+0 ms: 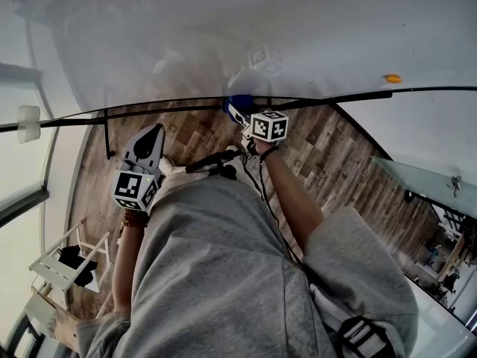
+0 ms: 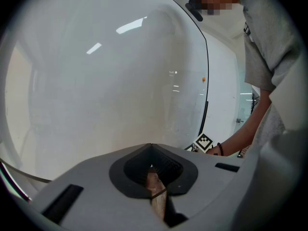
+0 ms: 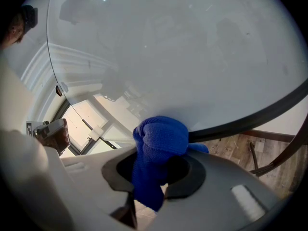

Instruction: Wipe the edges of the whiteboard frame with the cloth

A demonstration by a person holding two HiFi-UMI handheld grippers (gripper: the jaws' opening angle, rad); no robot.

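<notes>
The whiteboard (image 1: 298, 28) fills the top of the head view, and its black frame edge (image 1: 350, 97) runs along the bottom. My right gripper (image 1: 240, 112) is shut on a blue cloth (image 1: 237, 103) that presses against this edge near the middle. In the right gripper view the bunched cloth (image 3: 161, 136) sits between the jaws of the right gripper (image 3: 156, 160), touching the black frame (image 3: 250, 119). My left gripper (image 1: 156, 130) hangs lower left, below the frame, jaws together and holding nothing. In its own view the left gripper (image 2: 151, 166) faces the board's white surface (image 2: 106, 81).
An orange magnet (image 1: 393, 78) sticks to the board at the right. A black stand leg (image 1: 107, 136) drops from the frame at the left. Wooden floor (image 1: 350, 170) lies below. A white rack (image 1: 63, 263) stands lower left, a glass tabletop (image 1: 425, 189) at the right.
</notes>
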